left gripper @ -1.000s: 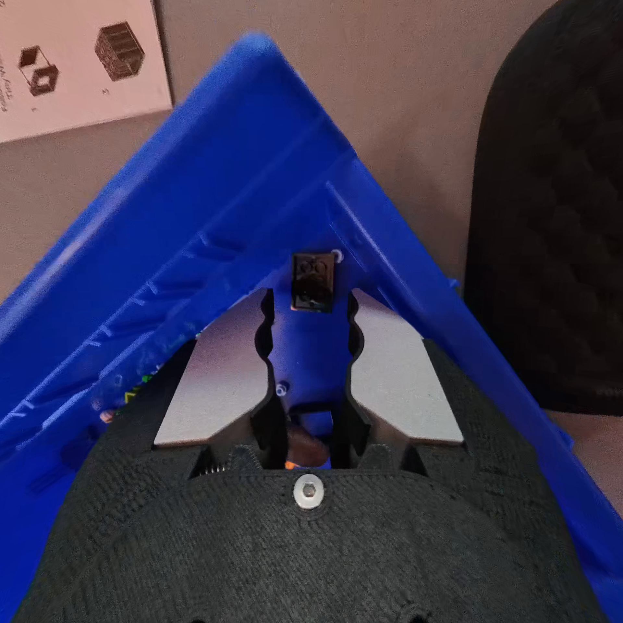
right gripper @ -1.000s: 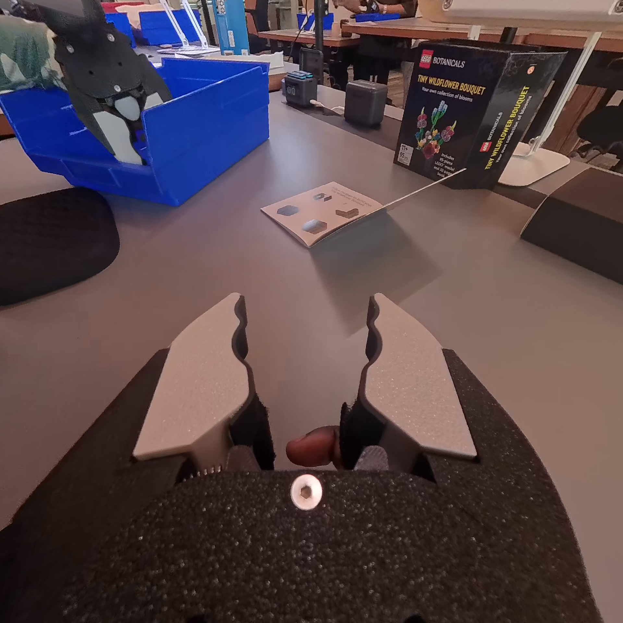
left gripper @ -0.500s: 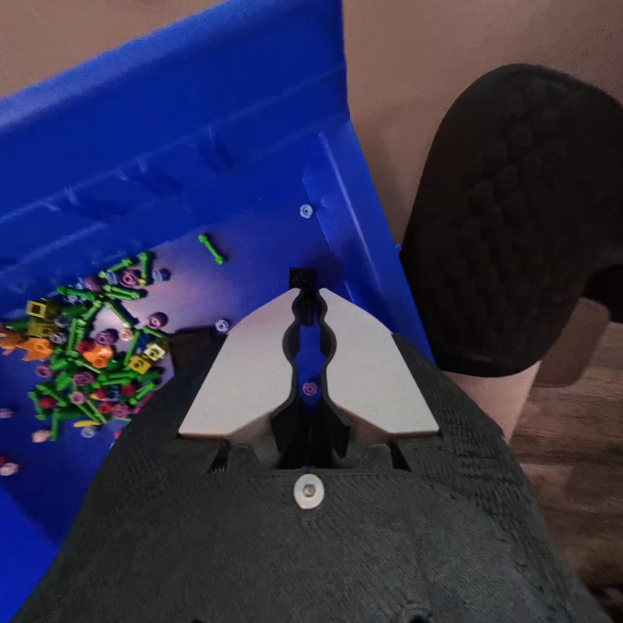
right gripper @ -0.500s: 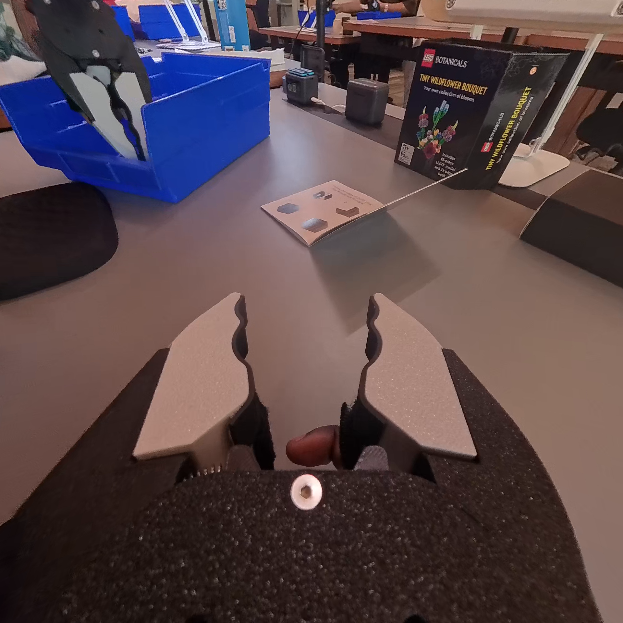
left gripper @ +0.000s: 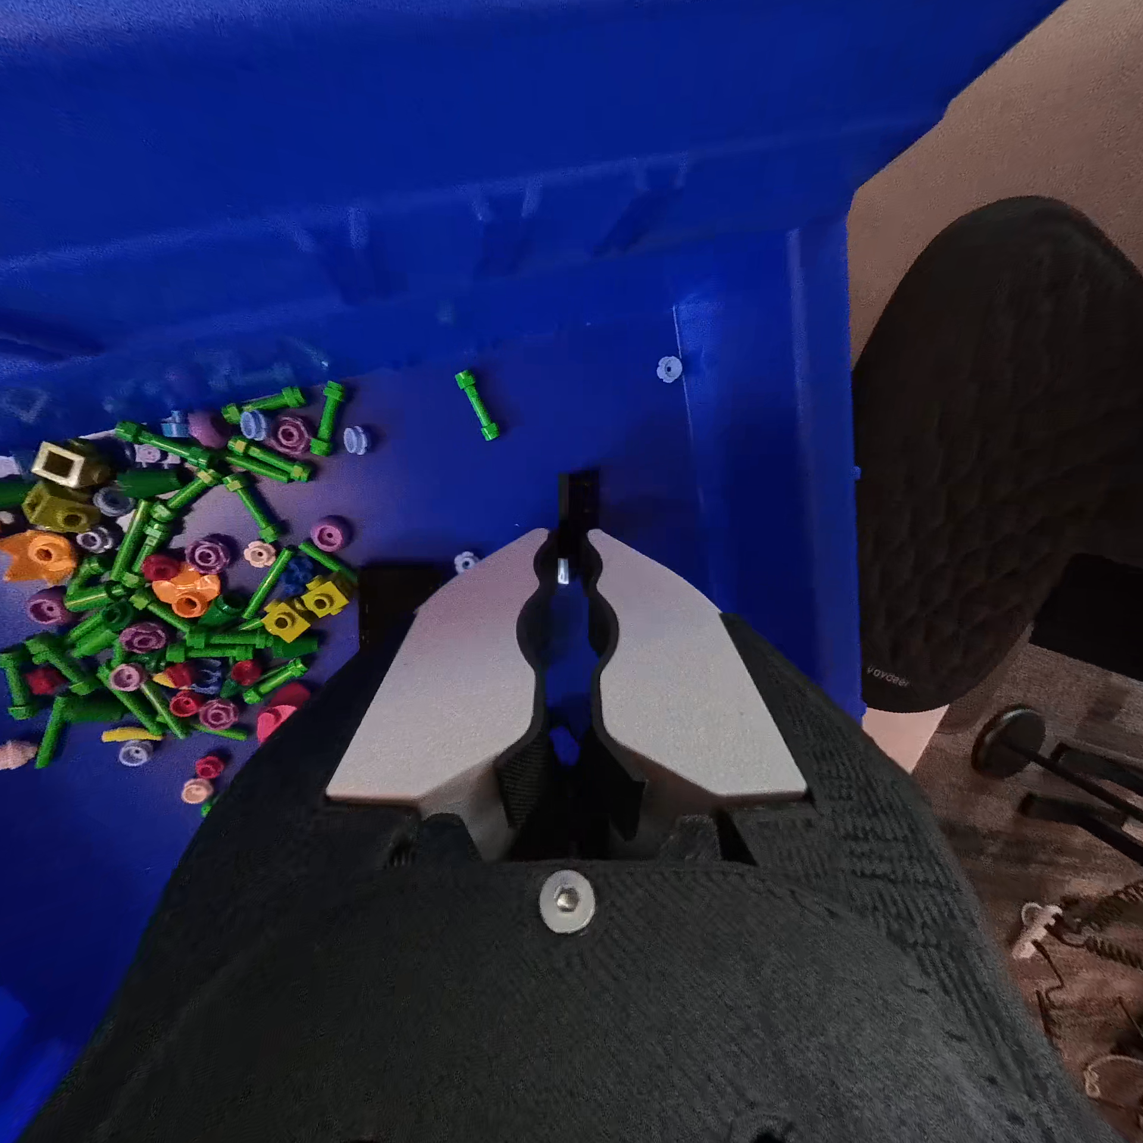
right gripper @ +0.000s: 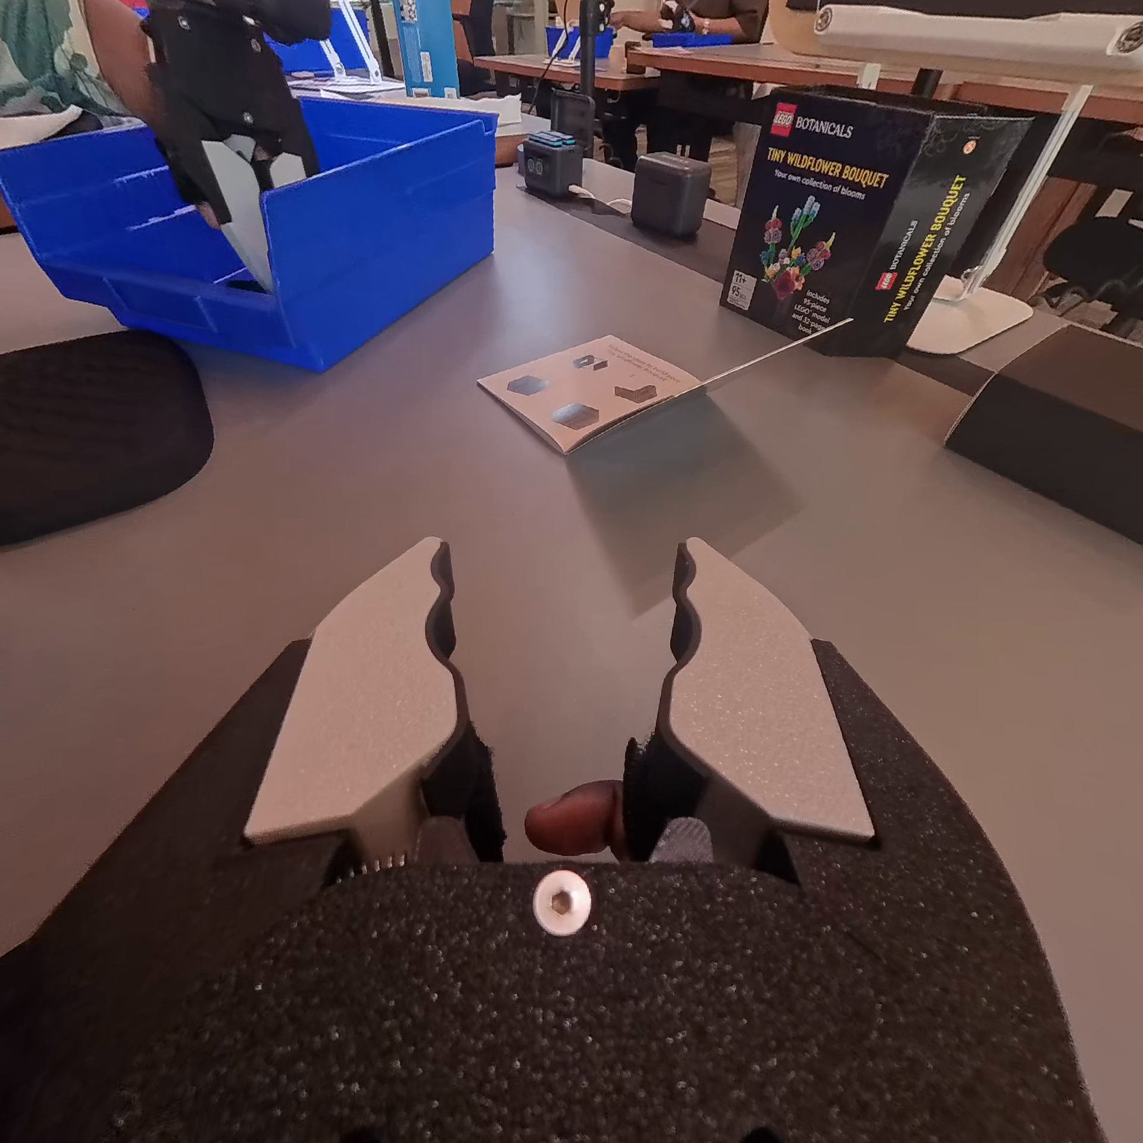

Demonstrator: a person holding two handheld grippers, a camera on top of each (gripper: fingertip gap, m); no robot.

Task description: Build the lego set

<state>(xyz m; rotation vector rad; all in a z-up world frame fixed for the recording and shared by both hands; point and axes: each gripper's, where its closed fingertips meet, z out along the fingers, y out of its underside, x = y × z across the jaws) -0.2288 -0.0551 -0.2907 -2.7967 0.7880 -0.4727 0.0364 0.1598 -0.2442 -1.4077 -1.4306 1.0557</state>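
My left gripper [left gripper: 568,539] is inside the blue bin [left gripper: 556,185], shut on a small black lego piece [left gripper: 578,501] that stands edge-on between the fingertips near the bin's right wall. A pile of small green, purple, orange, yellow and red lego pieces [left gripper: 173,587] lies on the bin floor to the left. Another black piece [left gripper: 396,594] lies beside the left finger. My right gripper [right gripper: 563,550] is open and empty, low over the grey table [right gripper: 433,482]. The right wrist view shows the left gripper [right gripper: 241,204] reaching into the bin [right gripper: 383,235].
An open instruction booklet [right gripper: 587,396] lies mid-table, with the black lego box [right gripper: 835,222] behind it. A black pad [right gripper: 93,433] lies left of the bin and also shows in the left wrist view [left gripper: 1002,464]. A dark block [right gripper: 1051,433] sits right. Small grey devices [right gripper: 671,192] stand behind. Some 35 cm of space lies between my two pairs of fingers.
My left gripper was open over the black piece in the bin's corner; it has shut on it and swung to face the pile. The right gripper has not moved.
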